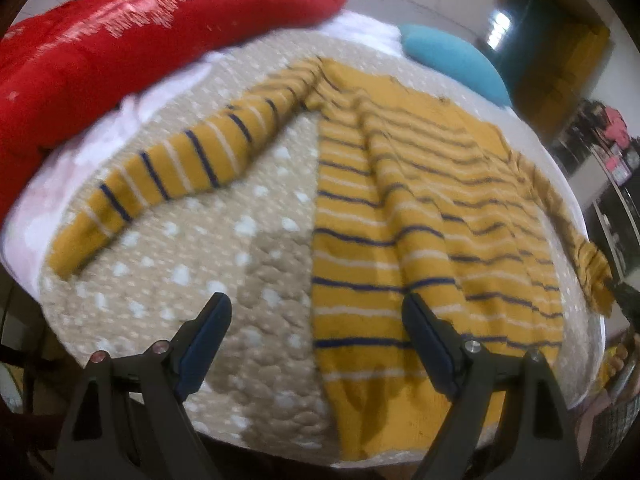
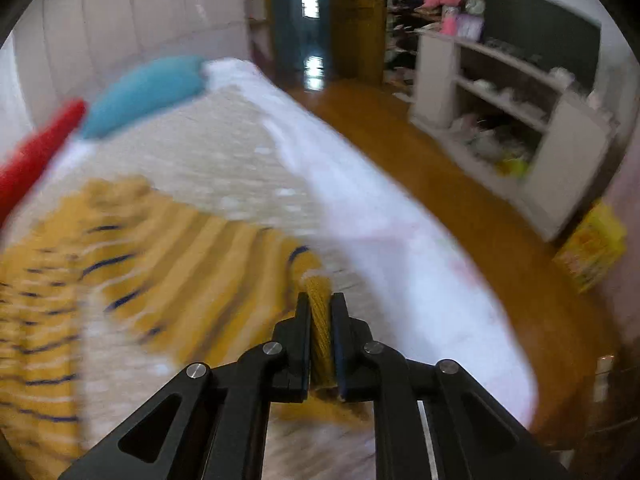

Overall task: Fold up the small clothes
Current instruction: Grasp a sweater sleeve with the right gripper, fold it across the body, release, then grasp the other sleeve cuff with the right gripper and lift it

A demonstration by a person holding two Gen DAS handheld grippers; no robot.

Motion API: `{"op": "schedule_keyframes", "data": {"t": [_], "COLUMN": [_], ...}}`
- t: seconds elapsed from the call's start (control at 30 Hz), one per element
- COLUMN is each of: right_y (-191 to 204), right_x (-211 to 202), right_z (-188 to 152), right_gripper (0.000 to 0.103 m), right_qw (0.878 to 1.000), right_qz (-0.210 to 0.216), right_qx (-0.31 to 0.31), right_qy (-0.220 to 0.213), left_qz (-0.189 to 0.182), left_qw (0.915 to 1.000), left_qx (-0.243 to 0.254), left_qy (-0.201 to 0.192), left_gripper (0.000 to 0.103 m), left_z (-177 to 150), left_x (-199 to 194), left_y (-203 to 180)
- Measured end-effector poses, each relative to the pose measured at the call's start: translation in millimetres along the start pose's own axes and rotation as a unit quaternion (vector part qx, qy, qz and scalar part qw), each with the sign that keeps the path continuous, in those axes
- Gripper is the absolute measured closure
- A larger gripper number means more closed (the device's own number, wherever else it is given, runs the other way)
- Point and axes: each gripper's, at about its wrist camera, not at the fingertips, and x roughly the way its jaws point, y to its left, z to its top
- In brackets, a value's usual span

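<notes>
Right gripper [image 2: 320, 316] pinches the blurred sweater [image 1: 420, 216] cuff; left gripper [image 1: 316, 312] gapes wide above its hem.

home bedroom: bed [image 1: 168, 264], cluttered shelves [image 2: 500, 92].

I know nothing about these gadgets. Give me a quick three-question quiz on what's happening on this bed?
1. True or false: the left gripper is clamped on the striped sweater.
2. What does the right gripper pinch?
3. Which pillow lies nearer the sweater's outstretched sleeve: A, red pillow, or B, blue pillow?

Key: 1 false, its jaws stand open above the hem; 2 the cuff of the other sleeve; 3 A.
</notes>
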Motion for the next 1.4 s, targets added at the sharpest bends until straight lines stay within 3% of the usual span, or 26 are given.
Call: {"op": "schedule_keyframes", "data": {"t": [0.07, 0.13, 0.23, 0.27, 0.33, 0.4, 0.43, 0.47, 0.53, 0.63, 0.77, 0.87, 0.93, 0.97, 1.03, 1.1, 1.13, 1.23, 1.33, 1.4], "right_y": [23.0, 60.4, 97.4, 108.3, 130.9, 144.9, 154.2, 159.3, 166.9, 161.0, 141.3, 131.3, 118.7, 114.4, 101.5, 84.2, 74.3, 49.9, 26.3, 18.5], "right_x": [-11.5, -13.5, -13.6, -13.1, -13.2, -9.0, -9.1, -9.9, -12.0, -24.7, -32.9, -25.5, -26.1, -27.9, -33.1, -32.4, -29.7, -23.8, -18.3, -8.6], "right_z": [-23.4, -56.8, -103.0, -110.7, -130.0, -140.2, -144.2, -144.4, -140.5, -132.8, -145.8, -161.8, -156.6, -151.9, -134.5, -118.5, -108.2, -89.4, -71.3, -61.4], "right_gripper": [0.078, 0.075, 0.075, 0.075, 0.075, 0.075, 0.078, 0.088, 0.098, 0.099, 0.102, 0.101, 0.101, 0.101, 0.101, 0.095, 0.09, 0.086, 0.085, 0.08], "right_qw": [0.994, 0.974, 0.951, 0.948, 0.945, 0.947, 0.949, 0.949, 0.949, 0.947, 0.946, 0.947, 0.948, 0.953, 0.967, 0.981, 0.987, 0.995, 0.993, 0.991], "right_qz": [0.104, 0.208, 0.273, 0.281, 0.282, 0.266, 0.253, 0.248, 0.244, 0.255, 0.25, 0.242, 0.255, 0.245, 0.214, 0.167, 0.135, 0.093, 0.109, 0.125], "right_qx": [-0.017, -0.035, -0.073, -0.081, -0.101, -0.121, -0.134, -0.142, -0.148, -0.137, -0.123, -0.112, -0.08, -0.075, -0.064, -0.05, -0.046, -0.024, 0.015, 0.037], "right_qy": [0.02, 0.078, 0.122, 0.128, 0.135, 0.133, 0.131, 0.13, 0.135, 0.142, 0.169, 0.182, 0.174, 0.162, 0.123, 0.089, 0.07, 0.04, 0.032, 0.038], "left_qz": [-0.016, -0.02, -0.004, -0.008, -0.003, -0.002, -0.008, -0.005, 0.016, 0.018, 0.029, 0.006, 0.007, 0.018, 0.037, 0.037, 0.034, 0.031, 0.027, 0.022], "left_qw": [0.9996, 0.9992, 0.9996, 0.9995, 0.9987, 0.9985, 0.9989, 0.9994, 0.9997, 0.9998, 0.9993, 0.9988, 0.999, 0.9991, 0.9983, 0.9976, 0.9975, 0.9978, 0.9983, 0.9986], "left_qx": [-0.003, -0.006, 0.017, 0.024, 0.044, 0.048, 0.036, 0.025, 0.016, -0.002, -0.013, -0.04, -0.043, -0.038, -0.029, -0.026, -0.025, -0.012, 0.003, 0.014], "left_qy": [0.021, 0.033, 0.022, 0.022, 0.026, 0.027, 0.028, 0.025, 0.012, 0.003, 0.019, 0.026, 0.004, -0.01, -0.036, -0.053, -0.056, -0.057, -0.051, -0.045], "left_gripper": [0.017, 0.017, 0.018, 0.024, 0.075, 0.094, 0.095, 0.095, 0.095, 0.095, 0.096, 0.09, 0.08, 0.078, 0.061, 0.048, 0.047, 0.046, 0.043, 0.042], "left_z": [-3.7, -8.1, -16.9, -20.3, -26.0, -24.6, -22.0, -19.8, -17.5, -21.7, -33.2, -36.6, -34.1, -33.7, -32.8, -30.0, -28.4, -26.7, -25.0, -22.8], "left_x": [14.0, 23.9, 25.2, 24.7, 24.4, 22.2, 20.3, 16.6, 3.2, -17.8, -16.2, -11.8, -21.7, -28.8, -41.5, -51.1, -53.1, -55.6, -51.2, -47.0], "left_y": [-1.6, -3.3, -14.3, -19.2, -29.4, -30.4, -26.5, -21.0, -9.0, 11.3, 23.2, 36.7, 40.5, 38.8, 34.8, 31.6, 32.0, 22.8, 7.5, -6.1]}}
